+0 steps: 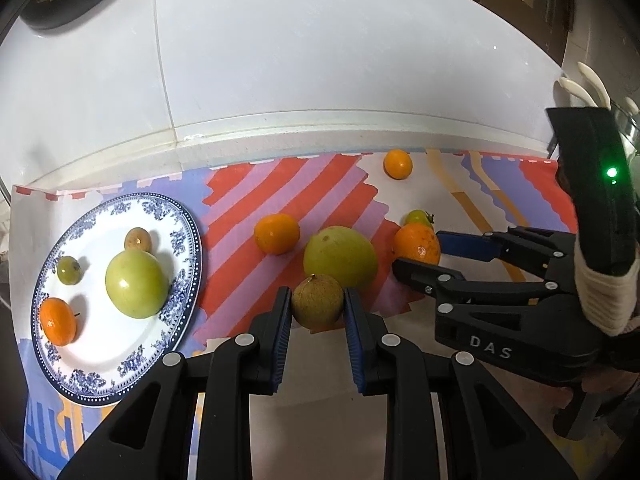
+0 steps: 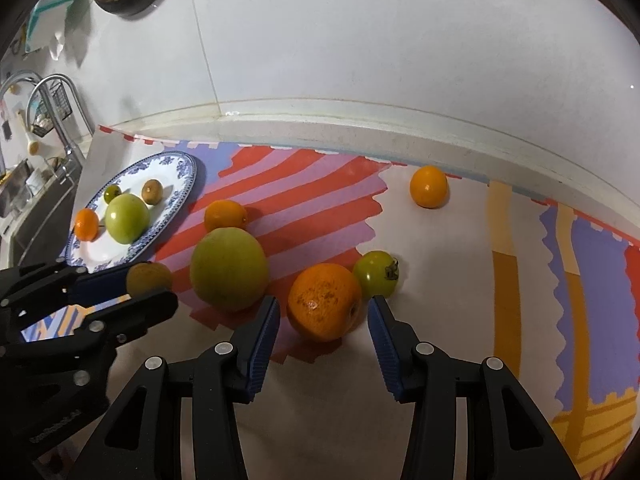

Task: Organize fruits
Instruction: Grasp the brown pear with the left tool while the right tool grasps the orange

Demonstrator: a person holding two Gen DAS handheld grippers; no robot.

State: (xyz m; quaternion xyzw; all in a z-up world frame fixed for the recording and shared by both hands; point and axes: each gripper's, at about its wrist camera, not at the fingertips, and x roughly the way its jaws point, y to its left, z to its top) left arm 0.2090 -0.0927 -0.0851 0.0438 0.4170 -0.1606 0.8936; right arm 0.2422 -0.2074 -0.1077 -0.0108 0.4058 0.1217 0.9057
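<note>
A blue-and-white plate (image 1: 182, 236) (image 2: 182, 178) at the left holds a green apple (image 1: 136, 284), a small orange (image 1: 58, 322), a small green fruit (image 1: 69, 270) and a small brown fruit (image 1: 138, 240). My left gripper (image 1: 318, 304) (image 2: 140, 284) has its jaws around a brown round fruit (image 1: 318, 300) (image 2: 149, 277) on the mat, pads touching its sides. My right gripper (image 2: 322, 308) (image 1: 416, 250) is open around a large orange (image 2: 324, 302) (image 1: 416, 244), pads apart from it. A big green fruit (image 1: 340, 258) (image 2: 228, 270) lies between them.
On the patterned mat (image 1: 460, 200) also lie an orange (image 1: 277, 234) (image 2: 225, 216), a far orange (image 1: 398, 164) (image 2: 428, 186) and a green tomato (image 2: 376, 274) (image 1: 419, 218). A white tiled wall (image 1: 320, 60) rises behind. A sink with a faucet (image 2: 56, 120) is left of the plate.
</note>
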